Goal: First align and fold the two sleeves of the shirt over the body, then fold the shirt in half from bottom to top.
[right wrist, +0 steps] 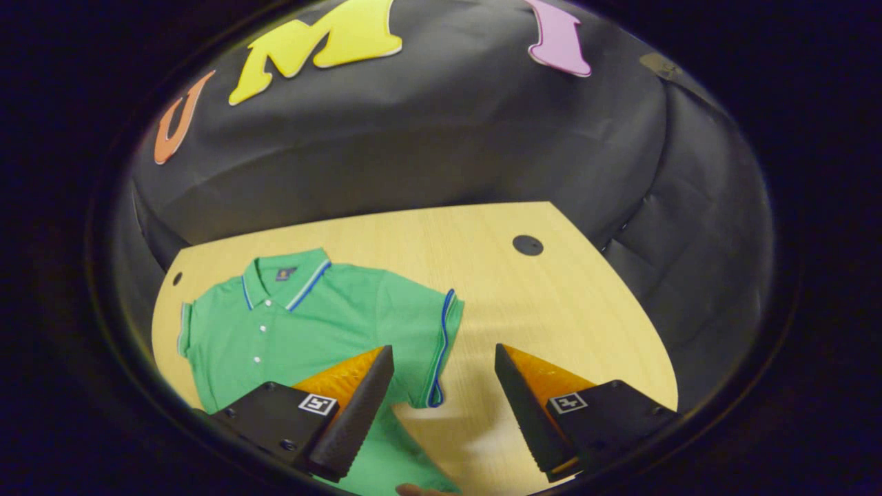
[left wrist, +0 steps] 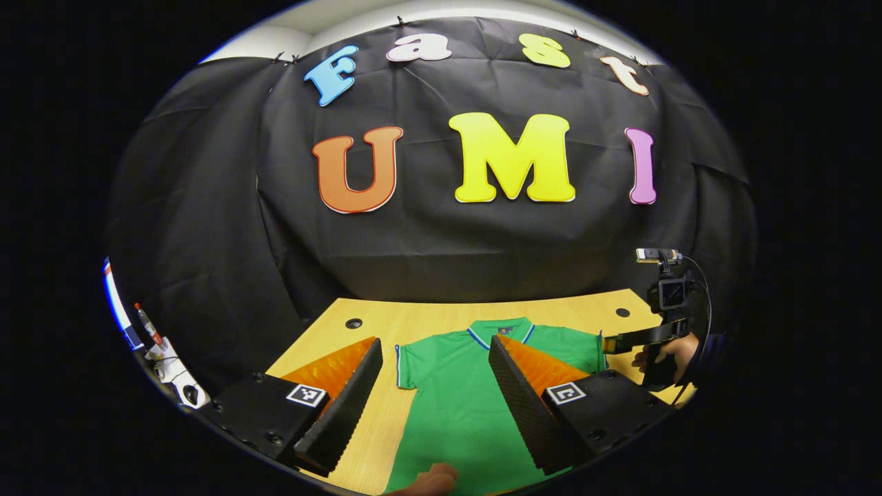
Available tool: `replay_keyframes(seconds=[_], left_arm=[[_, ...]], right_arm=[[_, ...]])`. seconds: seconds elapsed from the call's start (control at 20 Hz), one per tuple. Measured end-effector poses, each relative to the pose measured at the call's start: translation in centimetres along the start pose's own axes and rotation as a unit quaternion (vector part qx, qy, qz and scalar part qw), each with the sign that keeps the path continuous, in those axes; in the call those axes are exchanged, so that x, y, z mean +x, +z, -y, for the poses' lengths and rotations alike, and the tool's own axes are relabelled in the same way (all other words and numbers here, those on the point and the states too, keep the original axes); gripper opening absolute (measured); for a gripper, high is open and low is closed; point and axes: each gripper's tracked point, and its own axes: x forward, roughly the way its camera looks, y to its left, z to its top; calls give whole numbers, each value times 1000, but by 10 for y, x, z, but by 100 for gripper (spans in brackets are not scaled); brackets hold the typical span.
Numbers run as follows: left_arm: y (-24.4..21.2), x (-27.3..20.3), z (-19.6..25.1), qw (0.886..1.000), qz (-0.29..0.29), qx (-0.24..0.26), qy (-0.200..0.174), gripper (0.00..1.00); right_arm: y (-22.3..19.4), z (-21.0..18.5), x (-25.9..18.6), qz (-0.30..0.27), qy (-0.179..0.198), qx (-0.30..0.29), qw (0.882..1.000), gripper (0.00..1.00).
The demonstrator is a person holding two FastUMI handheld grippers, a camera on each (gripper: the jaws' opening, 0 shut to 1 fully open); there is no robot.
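A green polo shirt (left wrist: pixel 455 399) lies flat on the wooden table (left wrist: pixel 427 313), front up, collar toward the wall. My left gripper (left wrist: pixel 434 341) hovers open above the shirt's left half; its left sleeve (left wrist: pixel 408 365) shows between the fingers. To the right, a hand holds my right gripper (left wrist: pixel 651 336) beside the right sleeve (left wrist: pixel 586 348). In the right gripper view, the shirt (right wrist: pixel 303 324) spreads to the left, and my right gripper (right wrist: pixel 443 348) is open above the blue-trimmed hem of the right sleeve (right wrist: pixel 424 324). Nothing is held.
The table (right wrist: pixel 551 310) has round cable holes (left wrist: pixel 353 323) (right wrist: pixel 528 244) near its back corners. A white object with a red-tipped pen (left wrist: pixel 162 355) sits off the table's left side. A fingertip (left wrist: pixel 431 479) shows at the shirt's near edge. Black cloth walls close the back.
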Motion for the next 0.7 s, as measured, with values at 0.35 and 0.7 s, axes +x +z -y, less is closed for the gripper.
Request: replay_keyframes(seconds=[0.35, 0.7], left_arm=[[-21, 1, -13, 999, -34, -3, 34, 100], [-32, 2, -16, 997, -53, -5, 50, 100]], right_arm=[[-9, 0, 53, -66, 1, 31, 997, 96], [-8, -5, 67, -78, 6, 20, 997, 55]])
